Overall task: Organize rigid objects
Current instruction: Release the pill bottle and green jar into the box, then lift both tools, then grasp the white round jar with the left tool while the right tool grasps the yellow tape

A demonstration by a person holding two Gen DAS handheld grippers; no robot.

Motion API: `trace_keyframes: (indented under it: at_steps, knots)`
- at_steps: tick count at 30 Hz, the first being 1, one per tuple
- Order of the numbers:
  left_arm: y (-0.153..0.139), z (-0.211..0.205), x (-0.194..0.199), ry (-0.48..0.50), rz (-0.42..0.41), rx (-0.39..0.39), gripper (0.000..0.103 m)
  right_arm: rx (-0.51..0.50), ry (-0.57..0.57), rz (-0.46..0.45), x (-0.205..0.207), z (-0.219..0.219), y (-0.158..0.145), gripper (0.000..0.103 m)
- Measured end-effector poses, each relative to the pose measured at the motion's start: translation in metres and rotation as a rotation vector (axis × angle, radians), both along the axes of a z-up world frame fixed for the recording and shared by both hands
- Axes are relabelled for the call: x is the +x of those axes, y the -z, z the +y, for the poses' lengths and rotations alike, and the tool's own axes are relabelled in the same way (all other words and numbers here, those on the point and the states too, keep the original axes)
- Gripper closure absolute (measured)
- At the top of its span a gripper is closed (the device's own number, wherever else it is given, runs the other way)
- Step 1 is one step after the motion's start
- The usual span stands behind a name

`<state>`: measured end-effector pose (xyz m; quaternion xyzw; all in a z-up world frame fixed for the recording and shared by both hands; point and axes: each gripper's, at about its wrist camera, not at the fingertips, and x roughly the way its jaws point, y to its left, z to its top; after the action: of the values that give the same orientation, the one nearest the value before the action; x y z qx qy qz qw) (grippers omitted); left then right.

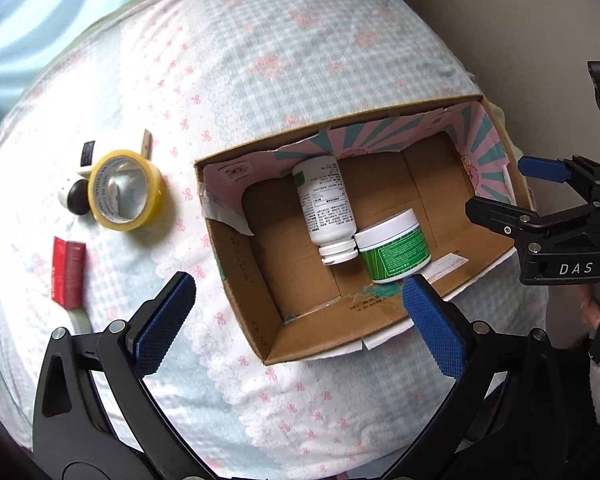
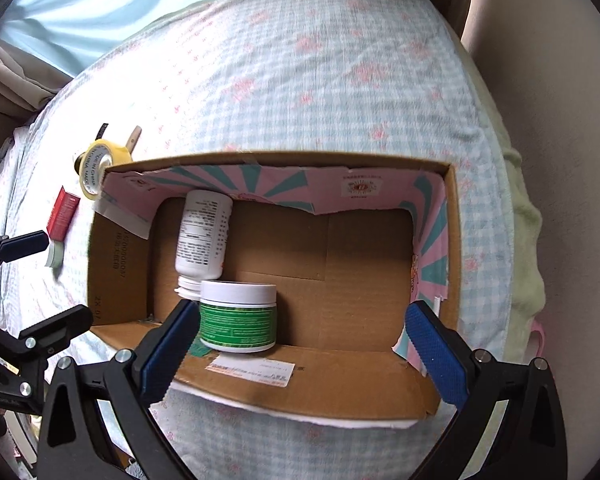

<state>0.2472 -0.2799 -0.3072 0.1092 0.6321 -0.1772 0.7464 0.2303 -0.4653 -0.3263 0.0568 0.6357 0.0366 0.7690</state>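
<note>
Inside the box [image 2: 260,376], bottle [image 2: 202,232] and jar [image 2: 238,316] are lying stowed; you are holding both grippers [image 1: 300,312] [image 2: 296,340] spread, empty. Tape [image 1: 126,190] is probably waiting next; your left needs to reach it.

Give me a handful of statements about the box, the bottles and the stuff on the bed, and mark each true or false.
1. The white bottle lies on its side inside the cardboard box. True.
2. The green jar stands outside the box. False: it stands inside, beside the bottle's cap.
3. The yellow tape roll is on the bedspread, outside the box. True.
4. The left gripper holds the red box. False: it is open and holds nothing.
5. The right gripper is open. True.
</note>
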Motion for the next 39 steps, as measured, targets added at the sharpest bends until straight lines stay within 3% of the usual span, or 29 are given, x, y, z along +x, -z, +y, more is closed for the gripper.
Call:
trace_keyframes:
  at_steps: [8, 22, 27, 33, 39]
  knots:
    - [-0.062, 0.047, -0.039, -0.081, -0.110, 0.012, 0.000, -0.016, -0.018, -0.091, -0.016, 0.038, -0.065, 0.001]
    - [-0.121, 0.217, -0.105, -0.385, -0.268, -0.009, 0.000, 0.050, -0.150, -0.252, -0.049, 0.159, -0.155, 0.000]
    - [-0.114, 0.273, -0.103, -0.506, -0.277, -0.017, 0.000, 0.093, -0.187, -0.262, -0.032, 0.201, -0.153, 0.000]
    - [-0.094, 0.320, -0.095, -0.597, -0.266, 0.005, 0.000, 0.126, -0.211, -0.241, 0.004, 0.253, -0.129, 0.000]
    - [-0.039, 0.354, -0.082, -0.675, -0.284, 0.036, 0.000, 0.090, -0.249, -0.268, 0.035, 0.298, -0.076, 0.000]
